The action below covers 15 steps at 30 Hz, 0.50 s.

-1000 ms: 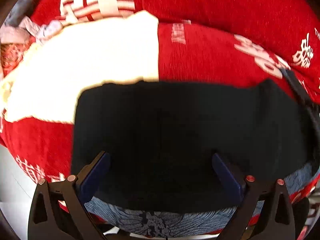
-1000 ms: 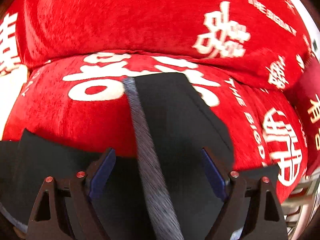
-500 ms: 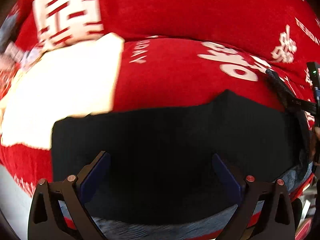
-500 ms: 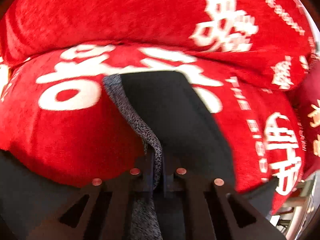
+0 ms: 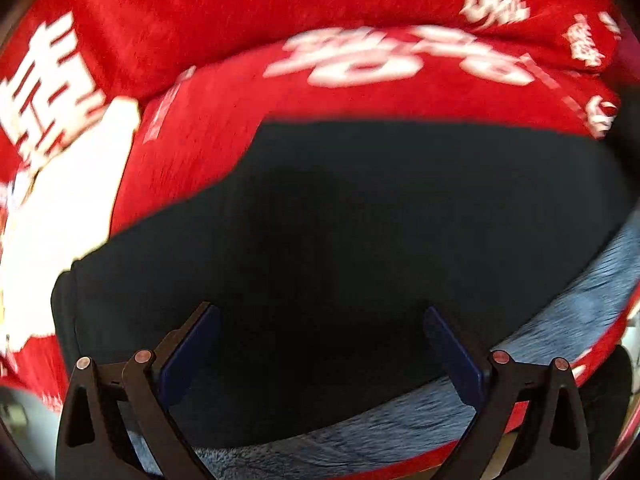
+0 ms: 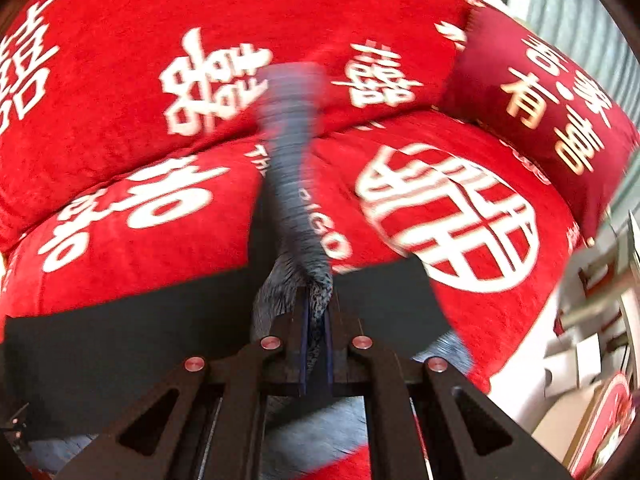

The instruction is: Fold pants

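Black pants [image 5: 360, 240] with a grey fleecy lining lie spread on a red sofa seat [image 5: 240, 120]. My left gripper [image 5: 320, 348] is open just above the black cloth, with nothing between its fingers. My right gripper [image 6: 316, 312] is shut on a fold of the pants [image 6: 296, 184], grey lining outward. The held strip stands lifted above the seat and is blurred. The rest of the pants [image 6: 120, 332] lies flat below it.
The sofa back [image 6: 160, 40] with white characters rises behind. A red cushion [image 6: 552, 120] with gold characters sits at the right. A white cloth [image 5: 60, 200] lies on the seat to the left. Furniture stands off the sofa's right edge [image 6: 592, 320].
My right gripper closed on the pants fold and has lifted it up and over to the right. My left gripper stayed open and its view shifted right along the pants.
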Tool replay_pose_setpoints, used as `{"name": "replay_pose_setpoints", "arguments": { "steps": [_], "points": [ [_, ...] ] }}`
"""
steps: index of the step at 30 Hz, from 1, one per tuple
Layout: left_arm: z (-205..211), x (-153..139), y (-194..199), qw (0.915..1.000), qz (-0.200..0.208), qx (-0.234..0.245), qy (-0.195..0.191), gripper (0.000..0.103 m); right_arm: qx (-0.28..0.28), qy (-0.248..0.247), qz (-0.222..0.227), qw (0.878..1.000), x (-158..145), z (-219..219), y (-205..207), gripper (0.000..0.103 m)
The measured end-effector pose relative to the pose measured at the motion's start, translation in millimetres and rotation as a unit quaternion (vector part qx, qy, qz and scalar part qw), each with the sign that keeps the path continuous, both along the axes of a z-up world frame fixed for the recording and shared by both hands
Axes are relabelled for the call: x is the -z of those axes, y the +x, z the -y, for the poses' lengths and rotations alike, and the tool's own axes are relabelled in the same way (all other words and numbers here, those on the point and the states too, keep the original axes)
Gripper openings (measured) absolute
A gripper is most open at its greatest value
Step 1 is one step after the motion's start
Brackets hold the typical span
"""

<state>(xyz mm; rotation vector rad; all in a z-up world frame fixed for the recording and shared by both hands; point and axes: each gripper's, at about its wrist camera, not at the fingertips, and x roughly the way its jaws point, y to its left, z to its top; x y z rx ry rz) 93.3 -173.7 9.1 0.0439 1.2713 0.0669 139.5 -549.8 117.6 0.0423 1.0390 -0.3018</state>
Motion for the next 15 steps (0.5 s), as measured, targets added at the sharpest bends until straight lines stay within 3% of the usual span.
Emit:
{"name": "replay_pose_setpoints", "arguments": {
  "steps": [5, 10, 15],
  "points": [
    [-25, -9, -21, 0.9995, 0.011, 0.004, -0.030, 0.102, 0.023, 0.050, -0.013, 0.998, 25, 25, -21, 0.007],
    [-21, -32, -41, 0.9991, 0.037, -0.002, -0.019, 0.102, 0.040, 0.092, 0.024, 0.995, 32, 38, -40, 0.007],
    [-21, -53, -28, 0.9976, 0.067, -0.005, -0.017, 0.102, 0.048, 0.156, 0.057, 0.985, 35, 54, -40, 0.007]
  ]
}}
